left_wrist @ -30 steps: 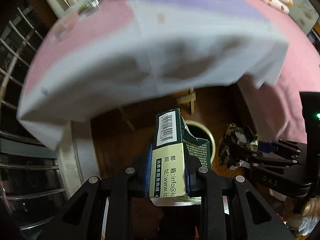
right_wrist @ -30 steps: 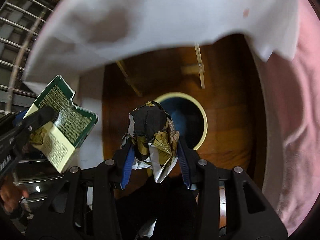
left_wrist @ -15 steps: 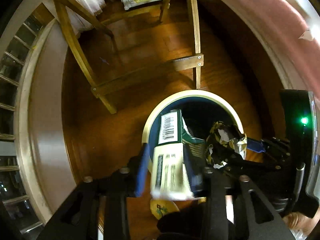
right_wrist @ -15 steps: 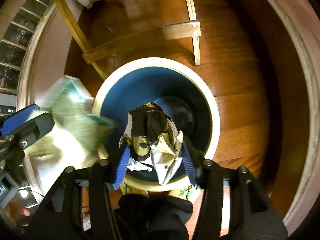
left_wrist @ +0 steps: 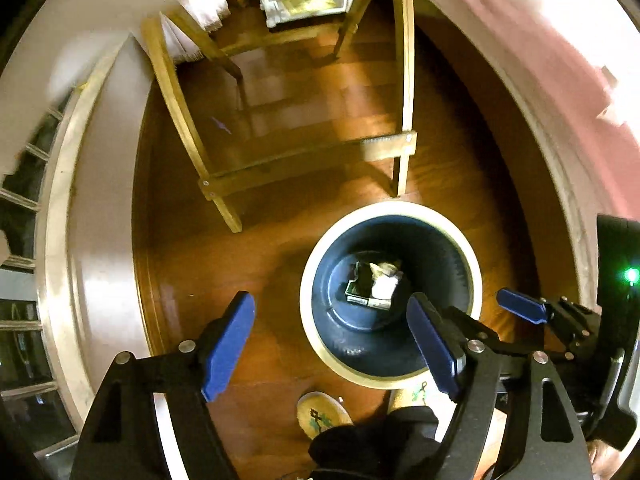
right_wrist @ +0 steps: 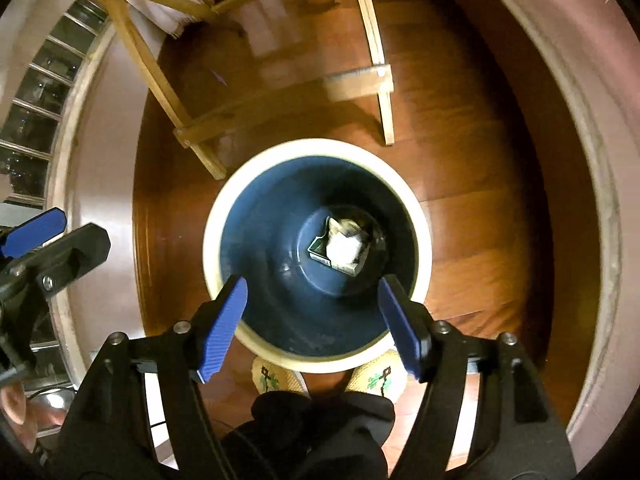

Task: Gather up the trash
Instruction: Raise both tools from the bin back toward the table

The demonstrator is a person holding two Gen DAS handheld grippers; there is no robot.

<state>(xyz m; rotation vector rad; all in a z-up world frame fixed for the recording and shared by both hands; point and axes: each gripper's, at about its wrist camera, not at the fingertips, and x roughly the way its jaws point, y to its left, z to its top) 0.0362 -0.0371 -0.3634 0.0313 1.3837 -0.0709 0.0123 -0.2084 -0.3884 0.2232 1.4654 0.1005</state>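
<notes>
trash point(right_wrist: 340, 246): a green-and-white carton piece with a crumpled wrapper on it, lying at the bottom of the bin point(right_wrist: 224, 216). details of the wrapper too small to tell. same pile in the left wrist view point(left_wrist: 374, 284).

bin: round, cream rim, dark blue inside, standing on the wooden floor point(right_wrist: 480, 184). in the left wrist view the bin point(left_wrist: 470, 264) sits right of centre.

right gripper point(right_wrist: 314, 322): pointing steeply down over the bin's near rim. blue pads point(right_wrist: 222, 322) spread wide and opening, nothing between them, no contact with the trash.

left gripper point(left_wrist: 334, 350): also pointing steeply down, jaws spread and opening, empty. its right pad overlaps the bin's near edge in view; its left pad point(left_wrist: 228, 344) is over bare floor to the left of the bin. the right gripper shows at this view's right edge point(left_wrist: 520, 306).

near side: two slippers point(right_wrist: 276, 376), pale with a green pattern, just beside the bin's near rim.

far side: wooden frame legs point(right_wrist: 192, 136) on the floor, one foot near the bin's far-left rim.
</notes>
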